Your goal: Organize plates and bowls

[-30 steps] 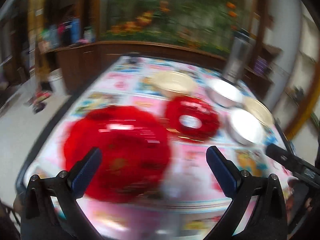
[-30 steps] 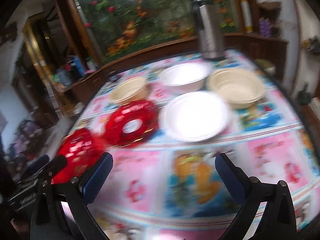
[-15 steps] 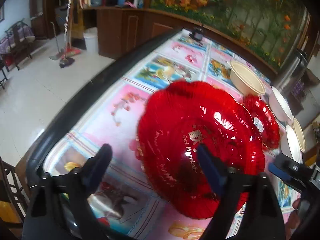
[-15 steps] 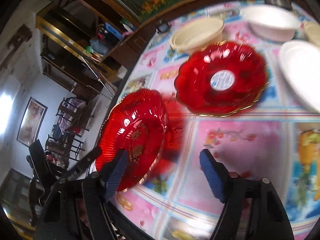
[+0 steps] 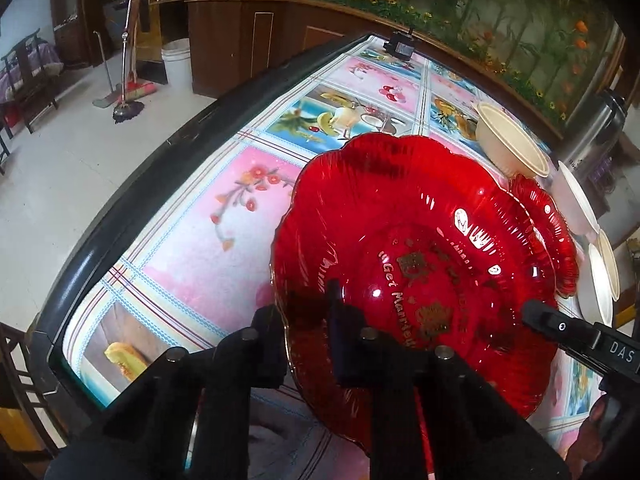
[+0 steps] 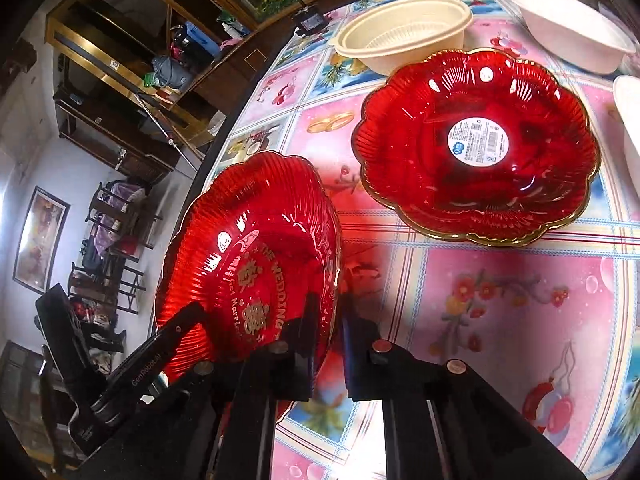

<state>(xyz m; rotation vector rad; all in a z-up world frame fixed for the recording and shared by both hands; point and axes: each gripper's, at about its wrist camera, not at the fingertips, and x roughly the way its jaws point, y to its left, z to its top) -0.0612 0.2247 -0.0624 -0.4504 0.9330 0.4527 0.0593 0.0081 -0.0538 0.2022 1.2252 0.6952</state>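
A red scalloped glass plate with gold lettering (image 5: 420, 240) (image 6: 248, 240) sits tilted at the near left corner of the table. My left gripper (image 5: 308, 320) has its jaws closing tight on the plate's near left rim, which is pinched between the pads. On the opposite rim my right gripper (image 6: 330, 328) is closing the same way, with the rim between its fingers. Each gripper shows in the other's view: left gripper (image 6: 176, 332), right gripper (image 5: 560, 324). A second red plate with a white sticker (image 6: 476, 144) (image 5: 556, 232) lies flat just beyond.
A cream bowl (image 6: 400, 28) (image 5: 512, 140), a white bowl (image 6: 568, 24) and a white plate (image 6: 630, 120) stand behind and right of the red plates. A steel flask (image 5: 596, 132) is at the back. The table's dark edge (image 5: 160, 160) runs close on the left.
Both grippers came down toward the lettered red plate from either side and went from wide open to shut on its rim. The plate now fills the near view.
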